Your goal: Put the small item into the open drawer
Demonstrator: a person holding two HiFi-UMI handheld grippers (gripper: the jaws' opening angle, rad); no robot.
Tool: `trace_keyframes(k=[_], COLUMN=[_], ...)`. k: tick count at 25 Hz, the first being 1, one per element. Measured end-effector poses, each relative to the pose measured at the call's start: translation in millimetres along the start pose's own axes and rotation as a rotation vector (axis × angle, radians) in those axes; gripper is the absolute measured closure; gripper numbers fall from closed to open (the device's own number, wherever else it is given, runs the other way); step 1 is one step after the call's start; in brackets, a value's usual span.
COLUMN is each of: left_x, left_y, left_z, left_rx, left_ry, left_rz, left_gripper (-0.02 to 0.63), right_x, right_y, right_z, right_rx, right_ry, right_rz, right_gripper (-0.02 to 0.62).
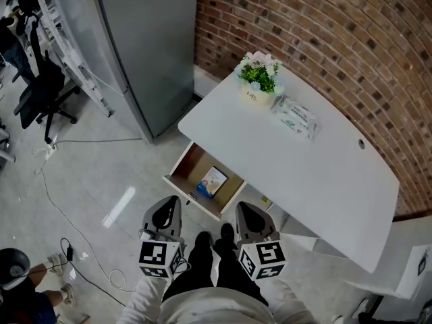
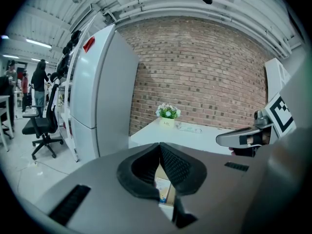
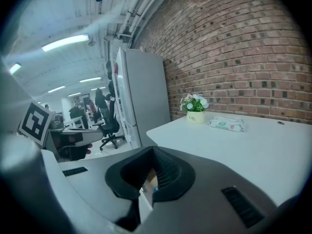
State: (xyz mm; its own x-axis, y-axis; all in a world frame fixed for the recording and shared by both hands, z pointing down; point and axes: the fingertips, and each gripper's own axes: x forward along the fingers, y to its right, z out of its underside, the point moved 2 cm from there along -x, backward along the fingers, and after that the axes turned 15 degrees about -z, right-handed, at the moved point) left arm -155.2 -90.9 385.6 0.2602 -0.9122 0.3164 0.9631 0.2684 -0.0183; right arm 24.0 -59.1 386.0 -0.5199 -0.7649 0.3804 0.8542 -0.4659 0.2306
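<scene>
standing by brick wall (image 1: 304,19), white desk (image 1: 304,174) w/ open drawer (image 1: 191,169), plant (image 1: 258,73), wipes pack (image 1: 295,117)

Looking down from the head view, a curved white tabletop (image 1: 317,174) fills the 3 to 4 o'clock side. At about 1 o'clock on it sits a small white pot of pink and white flowers (image 1: 258,76), and a white-and-green soft pack of wipes (image 1: 295,116) lies near it, at the pot's 4 o'clock. A red brick wall (image 1: 324,32) runs behind. A tall grey metal fridge (image 1: 142,39) stands at 11 o'clock, a black office chair (image 1: 40,90) at 10, and a thin white cable (image 1: 54,201) trails over the glossy grey floor (image 1: 115,174) at 8.
</scene>
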Motion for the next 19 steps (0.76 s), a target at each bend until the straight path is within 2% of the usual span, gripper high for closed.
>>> trace_keyframes(k=[7, 19], left_x=[1.1, 5.7], left_y=[-0.2, 1.0], left_z=[0.9, -1.7], left_rx=[-0.04, -0.038], left_ry=[-0.009, 0.009], left_rz=[-0.004, 0.01], left_gripper=[0.588, 0.588], right_x=[-1.5, 2.3], right_y=[-2.2, -4.6], right_z=[-3.8, -3.2], right_rx=[-0.009, -0.034], right_ry=[0.012, 0.013], right_rz=[-0.005, -0.006], right_gripper=[0.569, 0.569])
